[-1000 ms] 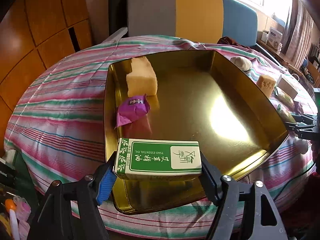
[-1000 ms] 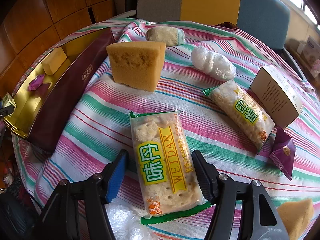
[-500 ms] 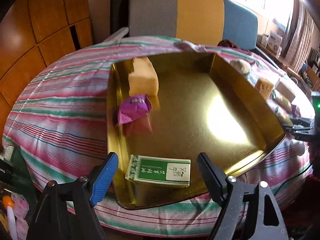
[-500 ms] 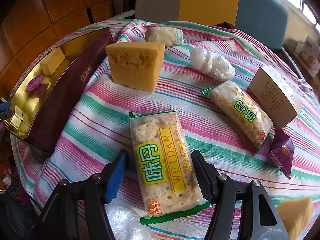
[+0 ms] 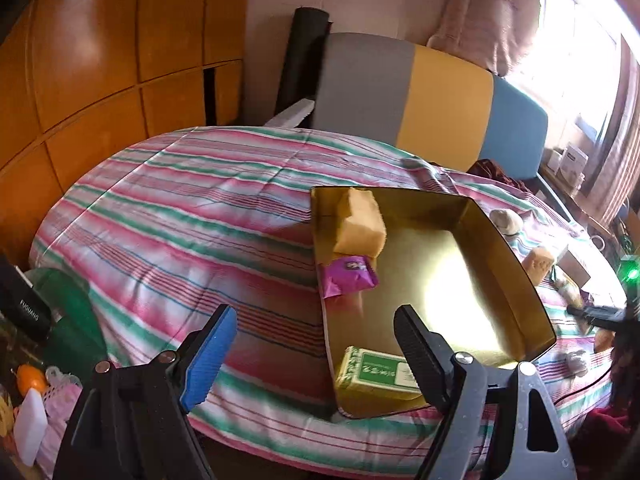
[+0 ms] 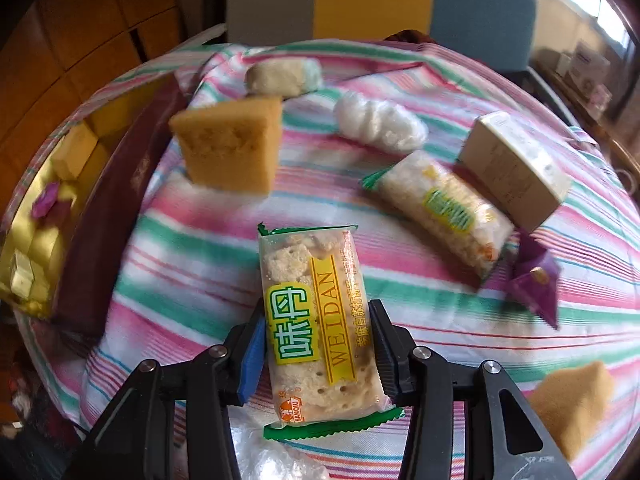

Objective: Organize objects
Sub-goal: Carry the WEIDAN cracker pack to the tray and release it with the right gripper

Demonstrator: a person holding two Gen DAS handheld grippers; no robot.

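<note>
Right tongs closed onto cracker pack.

Glossy gold metal tray on matt striped cloth.

Desk under pink-green striped cloth; on it: gold tray, two yellow sponges, three cracker packs, white bag, beige box, purple sachet.
</note>
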